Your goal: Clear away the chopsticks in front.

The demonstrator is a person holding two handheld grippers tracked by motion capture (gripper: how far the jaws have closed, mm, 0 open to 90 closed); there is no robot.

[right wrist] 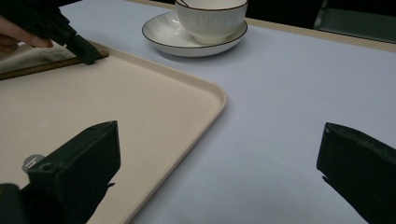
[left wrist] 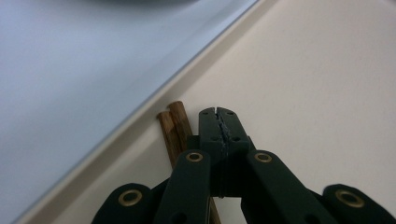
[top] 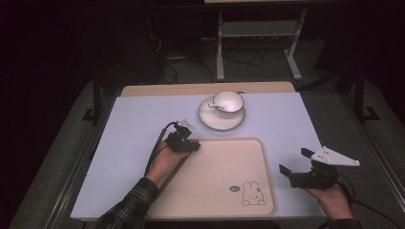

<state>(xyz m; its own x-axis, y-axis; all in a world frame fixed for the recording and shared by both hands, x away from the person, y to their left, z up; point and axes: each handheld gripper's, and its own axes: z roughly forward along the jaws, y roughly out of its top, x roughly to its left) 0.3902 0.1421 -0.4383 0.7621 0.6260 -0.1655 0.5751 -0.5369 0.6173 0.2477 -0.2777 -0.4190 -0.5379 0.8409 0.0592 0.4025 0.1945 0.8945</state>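
Note:
A pair of brown wooden chopsticks (left wrist: 173, 128) lies inside the beige tray (top: 224, 191), along its left rim. My left gripper (top: 196, 145) rests low at the tray's far left corner. In the left gripper view its jaws (left wrist: 219, 114) are pressed together with nothing between them, and the chopstick ends lie just beside them on the left. The right gripper view shows that gripper's tip (right wrist: 88, 56) at the chopsticks (right wrist: 46, 67). My right gripper (top: 293, 161) hovers off the tray's right side, jaws wide open and empty (right wrist: 219, 133).
A white cup (top: 228, 101) with a spoon in it stands on a white saucer (top: 210, 119) behind the tray. A rabbit drawing (top: 252, 193) marks the tray's near right corner. The pale table cover runs to the edges on both sides.

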